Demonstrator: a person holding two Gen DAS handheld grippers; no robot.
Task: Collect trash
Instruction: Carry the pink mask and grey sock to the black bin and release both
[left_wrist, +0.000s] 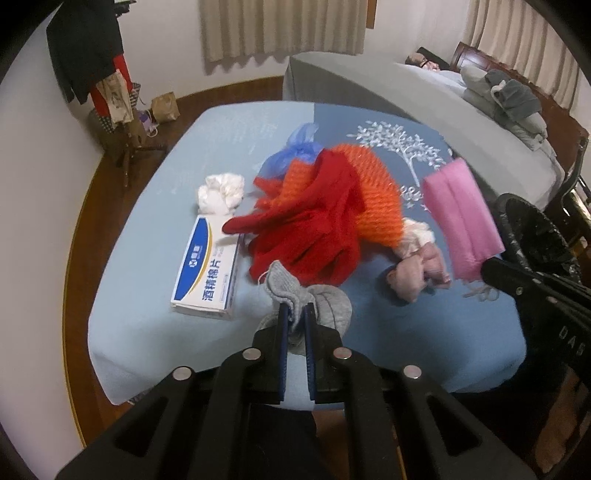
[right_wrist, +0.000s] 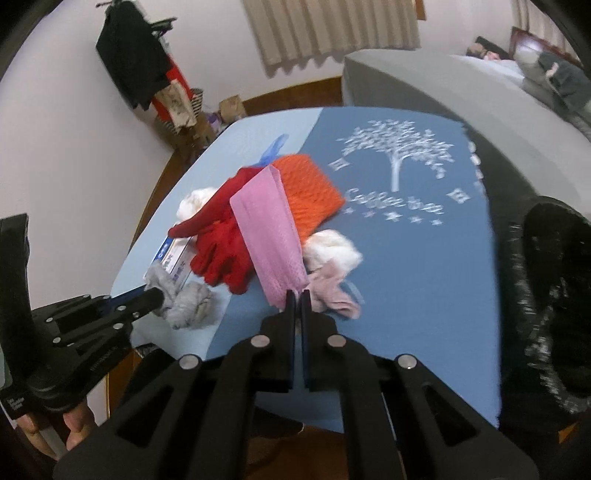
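Note:
My left gripper (left_wrist: 296, 308) is shut on a grey sock (left_wrist: 317, 299) at the near edge of the blue table (left_wrist: 147, 314); it also shows in the right wrist view (right_wrist: 157, 294), with the sock (right_wrist: 188, 304) beside it. My right gripper (right_wrist: 298, 295) is shut on a pink face mask (right_wrist: 267, 236), lifted over the pile; the mask (left_wrist: 461, 218) shows at the right in the left wrist view. On the table lie red gloves (left_wrist: 306, 229), an orange knit piece (left_wrist: 369, 188), a blue plastic bag (left_wrist: 295, 151), white tissue (left_wrist: 221, 192) and a pink crumpled cloth (left_wrist: 417, 273).
A white and blue box of alcohol pads (left_wrist: 207, 269) lies left of the gloves. A black-lined bin (right_wrist: 550, 295) stands at the table's right edge. A grey bed (left_wrist: 424, 92) is behind, and a coat rack (left_wrist: 103, 81) at the left wall.

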